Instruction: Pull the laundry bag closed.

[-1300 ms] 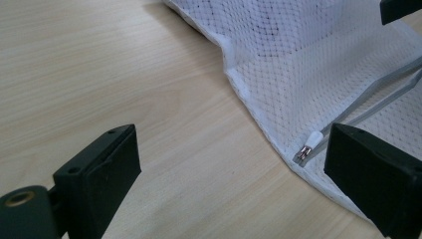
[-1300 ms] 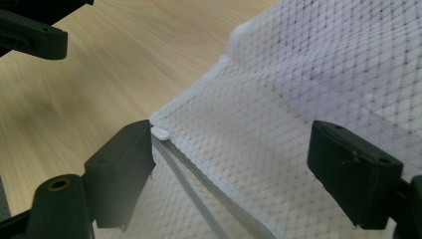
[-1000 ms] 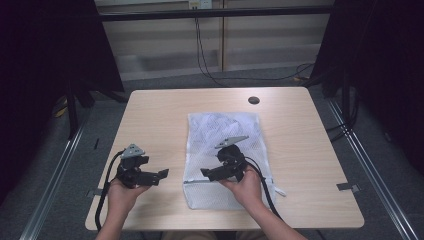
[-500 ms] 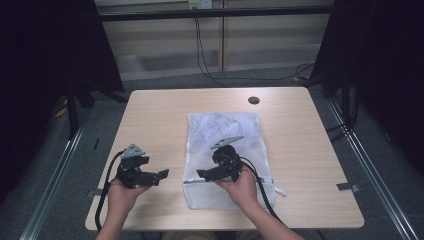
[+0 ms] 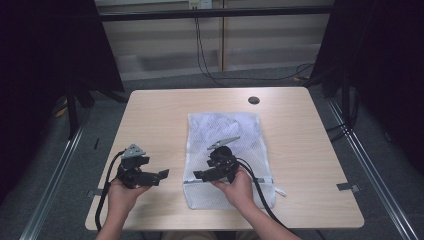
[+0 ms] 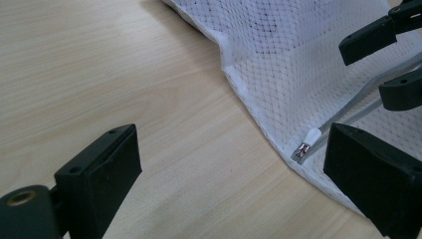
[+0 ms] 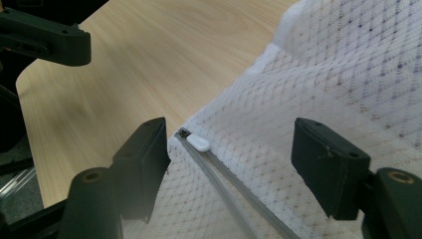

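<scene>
A pale wooden surface (image 5: 150, 115) is seen from above, with a white mesh laundry bag (image 5: 225, 130) laid flat near its centre, reaching from the middle toward six o'clock. Two hands enter from six o'clock, each holding a black gripper.

The right gripper (image 5: 199, 175) is held over the bag's lower left part, at about seven o'clock of the bag, pointing toward nine o'clock. In the right gripper view, its jaws stand apart on either side of the bag's zipper (image 7: 234, 194), with the small white zipper pull (image 7: 198, 143) lying between them at the bag's edge. The jaws have just been closing, yet no pad is seen pressing on the pull or the mesh, so this gripper (image 7: 231, 159) is still released.

The left gripper (image 5: 162, 175) is held above bare wood at nine o'clock of the bag, pointing toward three o'clock, facing the other gripper. In the left gripper view, its jaws are spread wide with nothing between them but wood and the bag's edge (image 6: 249, 94); it (image 6: 239, 164) is released. The zipper pull (image 6: 310, 136) is seen just beside its right-hand jaw, and the right gripper's jaws (image 6: 385, 59) are seen at two o'clock.
</scene>
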The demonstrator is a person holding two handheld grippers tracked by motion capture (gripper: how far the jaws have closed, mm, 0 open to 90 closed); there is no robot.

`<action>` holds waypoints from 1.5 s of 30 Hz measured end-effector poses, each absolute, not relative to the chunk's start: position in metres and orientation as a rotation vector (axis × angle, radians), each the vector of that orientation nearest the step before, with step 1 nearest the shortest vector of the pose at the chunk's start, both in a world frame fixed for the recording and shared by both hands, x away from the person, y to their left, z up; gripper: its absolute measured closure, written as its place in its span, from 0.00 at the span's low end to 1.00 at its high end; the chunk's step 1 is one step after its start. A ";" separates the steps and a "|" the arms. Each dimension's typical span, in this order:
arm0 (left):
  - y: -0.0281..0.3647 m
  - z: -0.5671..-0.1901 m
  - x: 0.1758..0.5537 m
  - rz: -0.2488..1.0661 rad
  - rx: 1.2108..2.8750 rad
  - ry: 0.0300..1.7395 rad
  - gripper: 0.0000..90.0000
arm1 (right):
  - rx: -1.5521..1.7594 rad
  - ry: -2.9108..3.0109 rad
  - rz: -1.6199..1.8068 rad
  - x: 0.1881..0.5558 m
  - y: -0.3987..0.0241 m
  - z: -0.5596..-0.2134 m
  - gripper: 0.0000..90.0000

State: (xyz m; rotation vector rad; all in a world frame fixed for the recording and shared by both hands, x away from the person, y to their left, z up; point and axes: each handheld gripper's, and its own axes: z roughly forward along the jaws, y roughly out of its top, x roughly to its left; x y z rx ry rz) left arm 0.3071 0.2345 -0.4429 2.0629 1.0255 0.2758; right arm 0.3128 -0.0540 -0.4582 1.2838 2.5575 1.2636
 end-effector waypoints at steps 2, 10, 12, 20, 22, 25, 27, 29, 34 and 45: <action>0.234 -0.443 0.307 0.275 2.068 1.019 0.08 | 1.291 2.564 1.289 0.313 -0.054 -0.459 0.39; 0.233 -0.444 0.307 0.276 2.070 1.022 0.09 | 1.303 2.600 1.297 0.313 -0.050 -0.461 0.45; 0.233 -0.444 0.307 0.274 2.069 1.023 0.09 | 1.301 2.608 1.299 0.313 -0.049 -0.462 0.47; 0.232 -0.444 0.306 0.273 2.062 1.020 0.09 | 1.321 2.627 1.314 0.314 -0.044 -0.465 0.51; 0.232 -0.444 0.306 0.273 2.065 1.019 0.09 | 1.328 2.628 1.317 0.314 -0.044 -0.465 0.52; 0.232 -0.444 0.306 0.272 2.068 1.022 0.09 | 1.336 2.634 1.314 0.315 -0.043 -0.466 0.53; 0.232 -0.444 0.306 0.273 2.071 1.017 0.09 | 1.336 2.635 1.322 0.315 -0.042 -0.468 0.54; 0.232 -0.444 0.306 0.277 2.073 1.020 0.09 | 1.338 2.642 1.326 0.316 -0.040 -0.470 0.55; 0.231 -0.444 0.306 0.271 2.076 1.015 0.09 | 1.359 2.660 1.321 0.318 -0.037 -0.474 0.60; 0.232 -0.444 0.307 0.266 2.082 1.009 0.09 | 1.404 2.684 1.315 0.319 -0.033 -0.482 0.66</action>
